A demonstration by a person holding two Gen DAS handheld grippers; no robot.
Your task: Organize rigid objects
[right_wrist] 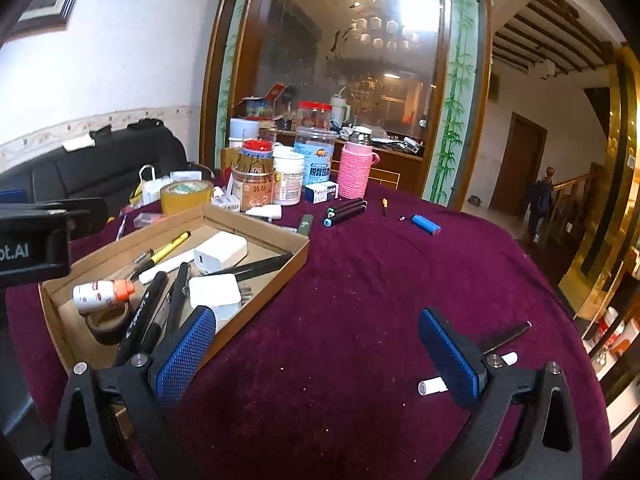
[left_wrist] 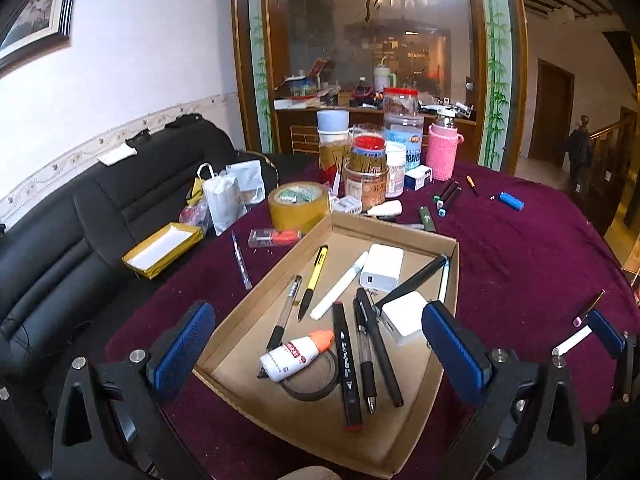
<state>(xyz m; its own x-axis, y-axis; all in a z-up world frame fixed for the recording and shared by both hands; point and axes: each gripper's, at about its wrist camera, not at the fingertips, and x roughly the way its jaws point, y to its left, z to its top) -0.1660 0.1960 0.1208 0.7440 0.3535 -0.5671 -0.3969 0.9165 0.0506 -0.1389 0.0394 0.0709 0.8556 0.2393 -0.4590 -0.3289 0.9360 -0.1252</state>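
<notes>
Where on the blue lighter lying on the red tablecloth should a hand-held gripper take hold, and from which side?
Grip the blue lighter across its narrow width at mid-body, coming from above. It lies flat and alone on the red tablecloth, so its long sides look free for the fingers.

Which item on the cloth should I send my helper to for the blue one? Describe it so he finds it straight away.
Start at the cardboard tray on the maroon tablecloth, then look past its far corner to the pink knitted bottle. Right of the black markers in front of that bottle lies a short blue cylinder, the only bright blue loose item there.
</notes>
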